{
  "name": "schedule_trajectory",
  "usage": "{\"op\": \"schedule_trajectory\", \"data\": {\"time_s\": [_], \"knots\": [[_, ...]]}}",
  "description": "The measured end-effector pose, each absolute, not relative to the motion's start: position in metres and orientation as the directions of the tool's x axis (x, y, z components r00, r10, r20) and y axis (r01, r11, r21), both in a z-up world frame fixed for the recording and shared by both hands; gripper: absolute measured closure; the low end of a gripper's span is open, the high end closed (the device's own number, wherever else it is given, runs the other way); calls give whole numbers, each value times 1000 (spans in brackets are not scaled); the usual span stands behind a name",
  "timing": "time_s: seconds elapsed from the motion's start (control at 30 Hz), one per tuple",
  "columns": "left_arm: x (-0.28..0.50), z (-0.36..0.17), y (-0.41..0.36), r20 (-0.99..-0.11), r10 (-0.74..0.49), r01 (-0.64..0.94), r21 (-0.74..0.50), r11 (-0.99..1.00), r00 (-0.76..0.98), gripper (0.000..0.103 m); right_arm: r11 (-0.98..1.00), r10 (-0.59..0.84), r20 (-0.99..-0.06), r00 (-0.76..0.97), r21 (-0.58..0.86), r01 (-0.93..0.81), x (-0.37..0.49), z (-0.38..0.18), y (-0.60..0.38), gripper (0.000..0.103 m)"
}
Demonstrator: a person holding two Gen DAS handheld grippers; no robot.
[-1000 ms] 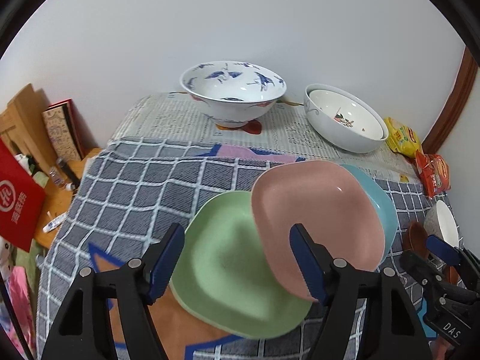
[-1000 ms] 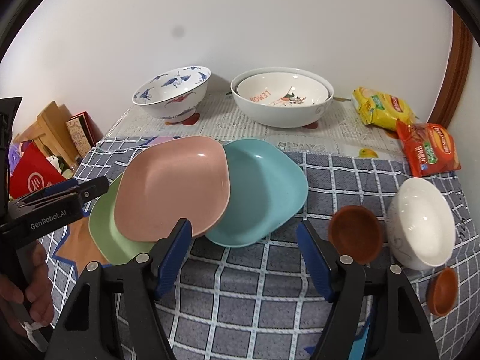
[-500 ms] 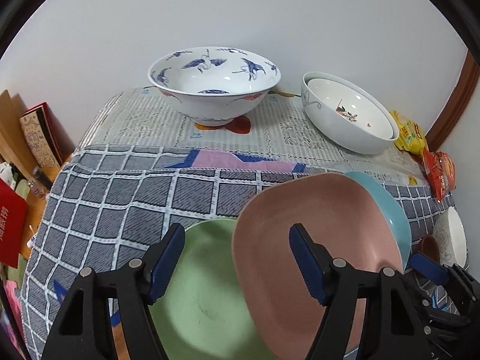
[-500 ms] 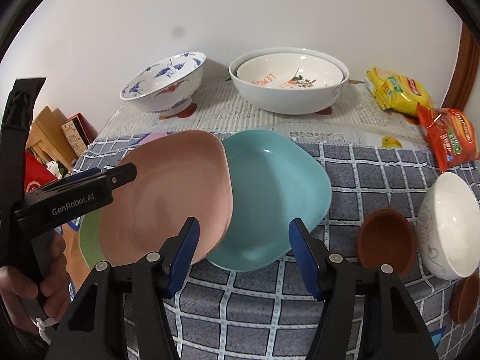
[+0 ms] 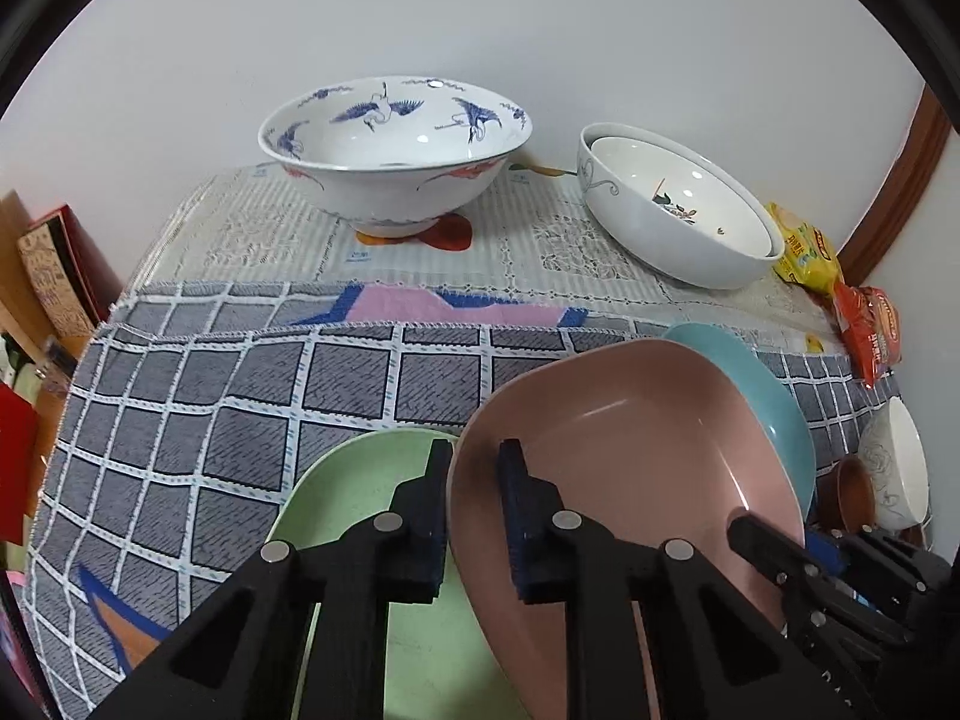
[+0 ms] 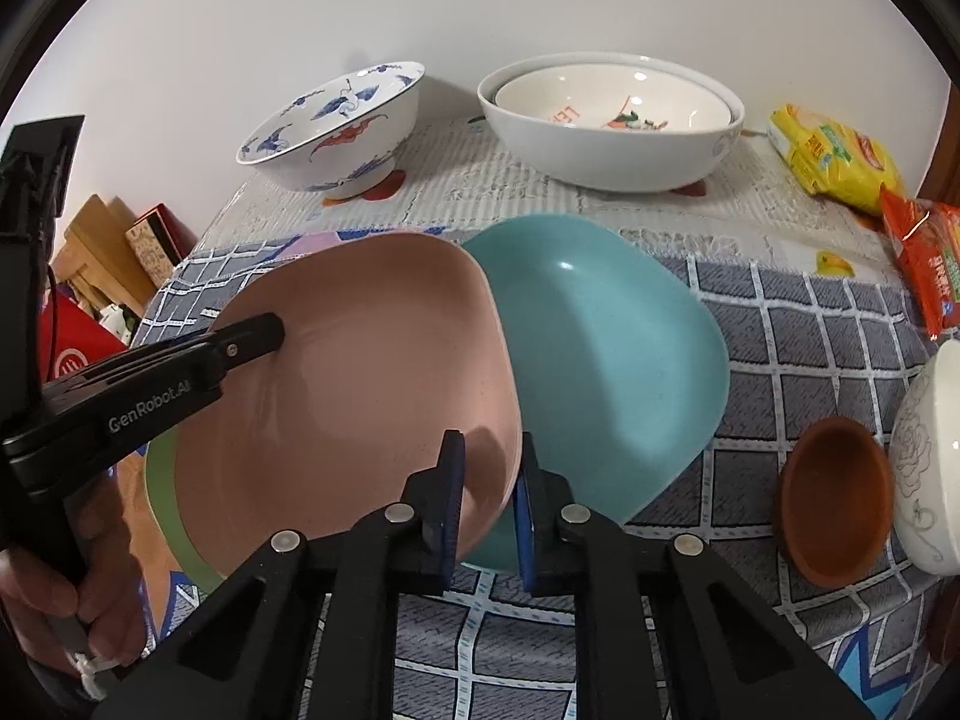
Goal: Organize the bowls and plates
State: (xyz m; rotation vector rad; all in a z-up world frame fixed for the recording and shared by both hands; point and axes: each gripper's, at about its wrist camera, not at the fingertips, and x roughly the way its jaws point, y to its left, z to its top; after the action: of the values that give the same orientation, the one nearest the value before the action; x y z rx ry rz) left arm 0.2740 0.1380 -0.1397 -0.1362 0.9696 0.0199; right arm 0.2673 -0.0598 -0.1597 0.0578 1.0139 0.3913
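Note:
A pink plate [image 5: 636, 456] [image 6: 366, 372] lies overlapping a green plate [image 5: 354, 516] [image 6: 165, 510] on its left and a teal plate [image 5: 756, 384] [image 6: 606, 348] on its right. My left gripper [image 5: 474, 480] is shut on the pink plate's left rim; it also shows in the right wrist view [image 6: 264, 330]. My right gripper [image 6: 489, 480] is shut on the pink plate's right rim, over the teal plate. At the back stand a blue crane bowl [image 5: 396, 150] [image 6: 336, 126] and nested white bowls [image 5: 678, 204] [image 6: 612, 120].
A brown saucer [image 6: 834, 498] and a white bowl with grey flowers [image 6: 927, 462] sit at the right on the checked cloth [image 5: 240, 396]. Yellow [image 6: 834, 156] and red [image 6: 927, 258] snack packets lie at the back right. Boxes stand off the table's left edge [image 5: 54, 276].
Both grippers moved forward and closed on the pink plate's opposite rims; a second ago both were open and further back.

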Motion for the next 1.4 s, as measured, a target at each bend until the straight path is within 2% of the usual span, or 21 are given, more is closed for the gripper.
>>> {"op": "schedule_trajectory", "data": {"time_s": [0.27, 0.77, 1.03, 1.4], "knots": [[252, -117, 135, -805, -47, -88, -122, 989, 591, 90, 922, 376, -791, 483, 265, -283, 257, -143, -72, 91], [198, -77, 146, -777, -2, -140, -116, 983, 629, 90, 915, 390, -751, 533, 250, -317, 216, -97, -68, 92], [172, -84, 170, -794, 55, -222, -102, 970, 605, 90, 891, 421, -761, 493, 246, -381, 203, -96, -40, 92], [160, -117, 199, -837, 74, -295, -107, 950, 542, 90, 864, 432, -808, 400, 244, -441, 198, -124, -5, 92]]}}
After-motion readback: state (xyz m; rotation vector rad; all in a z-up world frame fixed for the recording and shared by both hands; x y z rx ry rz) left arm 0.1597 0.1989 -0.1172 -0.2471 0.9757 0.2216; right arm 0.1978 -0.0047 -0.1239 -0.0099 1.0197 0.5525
